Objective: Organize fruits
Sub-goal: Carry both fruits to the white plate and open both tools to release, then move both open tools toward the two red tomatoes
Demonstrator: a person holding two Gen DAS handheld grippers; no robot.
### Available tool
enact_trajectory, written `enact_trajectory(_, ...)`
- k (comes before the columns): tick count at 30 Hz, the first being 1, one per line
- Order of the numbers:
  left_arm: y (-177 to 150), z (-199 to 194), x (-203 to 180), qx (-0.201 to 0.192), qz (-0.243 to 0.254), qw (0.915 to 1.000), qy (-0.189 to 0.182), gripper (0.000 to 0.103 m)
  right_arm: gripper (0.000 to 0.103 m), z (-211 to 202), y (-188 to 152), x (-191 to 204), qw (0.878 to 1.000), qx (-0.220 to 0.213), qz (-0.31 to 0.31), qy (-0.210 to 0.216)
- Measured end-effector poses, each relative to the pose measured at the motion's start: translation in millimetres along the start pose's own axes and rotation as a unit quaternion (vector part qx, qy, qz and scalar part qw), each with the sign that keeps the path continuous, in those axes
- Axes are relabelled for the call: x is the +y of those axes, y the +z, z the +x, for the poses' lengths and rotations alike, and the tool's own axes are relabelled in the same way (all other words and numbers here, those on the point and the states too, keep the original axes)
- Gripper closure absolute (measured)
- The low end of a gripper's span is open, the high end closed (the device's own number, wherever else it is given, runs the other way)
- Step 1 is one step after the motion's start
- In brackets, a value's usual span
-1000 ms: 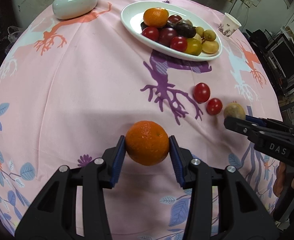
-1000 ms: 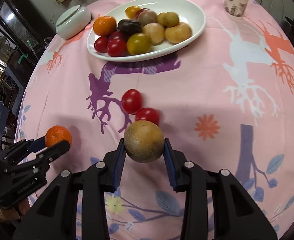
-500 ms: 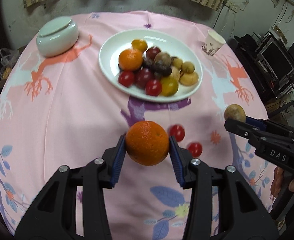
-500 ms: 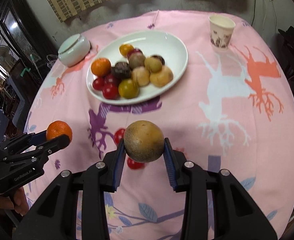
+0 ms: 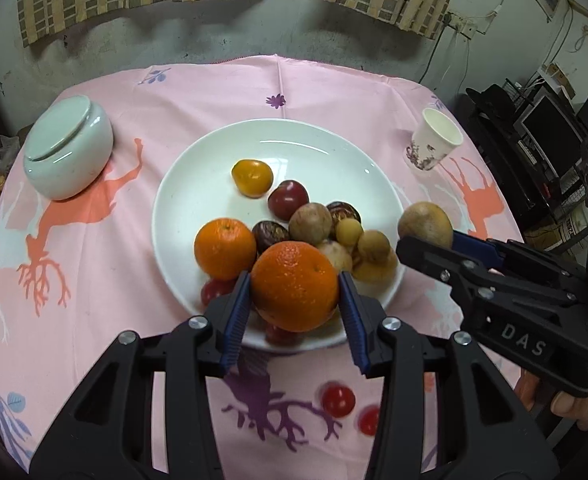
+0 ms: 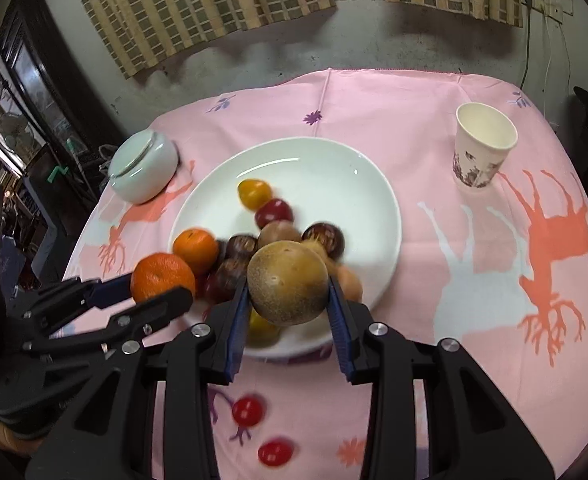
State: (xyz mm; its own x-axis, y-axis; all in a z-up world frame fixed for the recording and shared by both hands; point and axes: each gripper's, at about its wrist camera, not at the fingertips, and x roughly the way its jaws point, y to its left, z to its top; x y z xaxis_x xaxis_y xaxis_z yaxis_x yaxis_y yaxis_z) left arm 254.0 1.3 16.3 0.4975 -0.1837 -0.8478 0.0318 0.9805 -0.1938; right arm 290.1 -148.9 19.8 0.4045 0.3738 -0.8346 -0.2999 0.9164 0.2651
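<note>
My left gripper (image 5: 294, 292) is shut on an orange (image 5: 294, 285) and holds it in the air over the near rim of the white plate (image 5: 197, 184). My right gripper (image 6: 289, 292) is shut on a brown round fruit (image 6: 287, 283), also above the plate's (image 6: 334, 168) near edge. The plate holds another orange (image 5: 224, 248), a small yellow-orange fruit (image 5: 252, 178), and several red, dark and tan fruits. Two red cherry tomatoes (image 5: 338, 400) (image 5: 368, 420) lie on the pink cloth in front of the plate. Each gripper shows in the other's view.
A pale green lidded bowl (image 5: 67, 152) stands left of the plate. A paper cup (image 5: 434, 144) stands at the right back. The round table has a pink printed cloth (image 5: 93, 340). Dark furniture and electronics (image 5: 550, 136) stand beyond the right edge.
Both grippers have moved forward and up with their fruits, from over the cloth near the tomatoes to over the plate's near rim. The tomatoes now lie behind the fingertips.
</note>
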Motion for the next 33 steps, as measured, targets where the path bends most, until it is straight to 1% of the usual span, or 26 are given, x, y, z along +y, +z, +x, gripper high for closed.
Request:
enact_trajectory(3,7.5,14.5,1.1,0.007,-0.005,1.0000,0.003,0.059,0.065,18.6,11.8,-5.3,1.000,0.010,0.005,0.002)
enact_trajectory(6,11.8,26.1,1.2,0.013,-0.006,0.9998,0.011,0.059,0.065,33.5,17.7,-5.6,1.000,0.017,0.000,-0.006)
enact_trajectory(8,14.1,29.3,2.0,0.010,-0.008,0.9999,0.011,0.059,0.064,39.4,20.6,-7.4,1.000,0.018,0.006,-0.003)
enact_trajectory(10,16.4,30.8,2.1,0.010,-0.009,0.9998,0.012,0.059,0.064,45.7,23.8,-9.4,0.999,0.028,0.017,0.001)
enact_trajectory(13,17.6,31.5,3.6,0.011,-0.017,0.9997,0.016,0.057,0.063,47.6,25.0,-11.4,0.999,0.029,0.027,0.003)
enact_trajectory(14,17.6,30.7,4.0,0.011,-0.019,0.9996,0.017,0.052,0.062,46.2,24.9,-11.6,0.999,0.027,0.029,0.003)
enact_trajectory(15,17.3,29.0,4.5,0.008,-0.021,0.9995,0.020,0.045,0.060,44.6,24.6,-11.9,0.999,0.024,0.030,0.002)
enact_trajectory(16,16.9,26.3,4.7,0.005,-0.022,0.9995,0.023,0.042,0.044,40.0,23.5,-12.9,0.999,0.017,0.035,0.004)
enact_trajectory(17,16.3,22.2,5.5,-0.001,-0.026,0.9994,0.022,0.041,0.035,34.6,21.7,-14.9,0.999,0.005,0.040,0.006)
enact_trajectory(18,15.8,18.3,6.2,-0.004,-0.028,0.9994,0.017,0.041,0.033,29.0,19.8,-16.9,0.999,-0.005,0.045,0.009)
enact_trajectory(19,15.0,14.5,6.8,-0.006,-0.030,0.9994,0.015,0.041,0.033,24.2,18.1,-17.5,0.999,-0.005,0.043,0.012)
enact_trajectory(20,13.2,10.1,7.2,-0.007,-0.028,0.9994,0.018,0.037,0.033,19.5,15.8,-18.7,0.999,-0.006,0.044,0.013)
enact_trajectory(21,10.8,5.8,8.0,-0.011,-0.026,0.9994,0.021,0.035,0.033,14.5,12.7,-20.2,0.999,-0.008,0.045,0.012)
enact_trajectory(24,-1.1,-5.9,14.3,-0.014,-0.026,0.9992,0.027,0.035,0.033,2.4,-4.5,-25.0,0.999,0.000,0.036,0.002)
enact_trajectory(28,-22.2,-17.5,26.3,-0.007,-0.048,0.9984,0.031,0.035,0.033,-8.5,-33.4,-35.6,0.999,0.013,0.051,-0.008)
enact_trajectory(30,-34.4,-22.0,29.2,-0.003,-0.052,0.9979,0.039,0.029,0.033,-11.7,-49.2,-37.6,0.998,0.023,0.059,-0.006)
enact_trajectory(33,-56.4,-25.2,32.6,0.013,-0.058,0.9975,0.039,0.027,0.033,-16.0,-75.6,-33.3,0.998,0.039,0.054,-0.011)
